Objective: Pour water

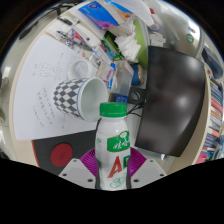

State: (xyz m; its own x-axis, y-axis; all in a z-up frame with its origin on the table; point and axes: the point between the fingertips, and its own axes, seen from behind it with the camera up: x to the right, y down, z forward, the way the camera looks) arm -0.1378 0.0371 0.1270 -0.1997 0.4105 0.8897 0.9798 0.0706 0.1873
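Note:
A white plastic bottle with a green cap and red and green lettering stands upright between my fingers. My gripper is shut on it, both magenta pads pressing its sides at label height. Just beyond the bottle, to its left, a mug with a black-and-white checkered pattern lies tilted with its white mouth facing the bottle. The bottle's base is hidden behind the gripper body.
A black laptop or pad lies to the right of the bottle. A clear water bottle stands behind the mug. Papers with writing cover the table at left. Boxes and clutter fill the far side.

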